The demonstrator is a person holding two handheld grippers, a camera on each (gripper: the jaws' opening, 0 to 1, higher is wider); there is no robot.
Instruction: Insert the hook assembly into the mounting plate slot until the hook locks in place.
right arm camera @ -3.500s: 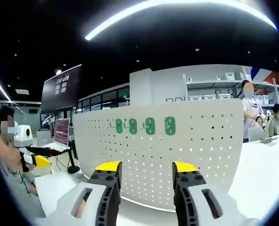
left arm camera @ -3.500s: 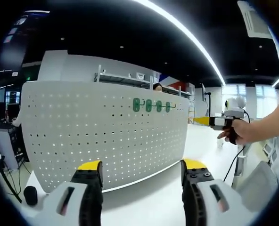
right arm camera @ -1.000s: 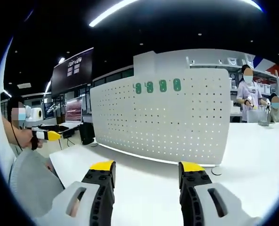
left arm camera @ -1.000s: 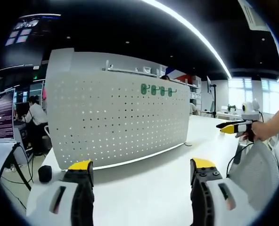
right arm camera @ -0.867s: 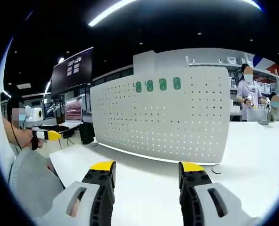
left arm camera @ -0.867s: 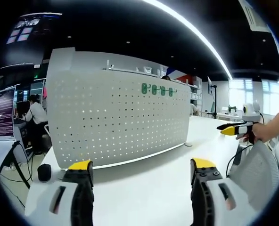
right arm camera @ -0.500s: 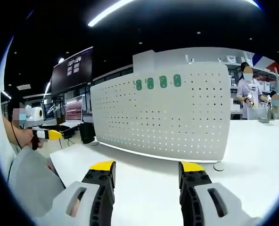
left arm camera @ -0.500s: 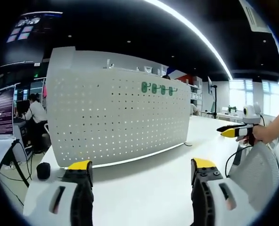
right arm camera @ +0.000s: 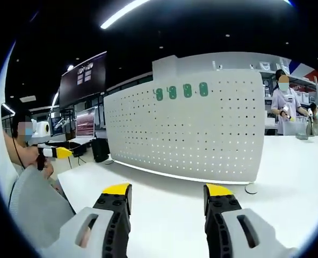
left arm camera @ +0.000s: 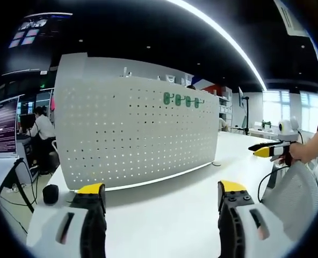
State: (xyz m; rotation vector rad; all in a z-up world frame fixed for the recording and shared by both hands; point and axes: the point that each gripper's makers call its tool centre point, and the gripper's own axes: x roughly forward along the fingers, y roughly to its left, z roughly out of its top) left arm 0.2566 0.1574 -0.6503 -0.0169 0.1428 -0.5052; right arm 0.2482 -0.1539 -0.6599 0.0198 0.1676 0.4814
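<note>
Yellow-tipped jaws spread wide, nothing held

Yellow pads cap the black jaws of the left hand-held gripper (left arm camera: 161, 193), which stand far apart with nothing between them above the smooth white counter (left arm camera: 164, 220). The right hand-held gripper (right arm camera: 167, 192) is likewise spread wide and holds nothing; it also shows at the right edge of the left gripper view, gripped in a person's hand (left arm camera: 296, 155). Beyond both pairs of jaws, well apart from them, the white perforated mounting plate (left arm camera: 137, 134) stands upright on the counter. Four green oval hook pieces (right arm camera: 181, 91) sit in a row near its top edge. A person in a white coat (right arm camera: 287, 105) stands behind the plate's right end in the right gripper view.
</note>
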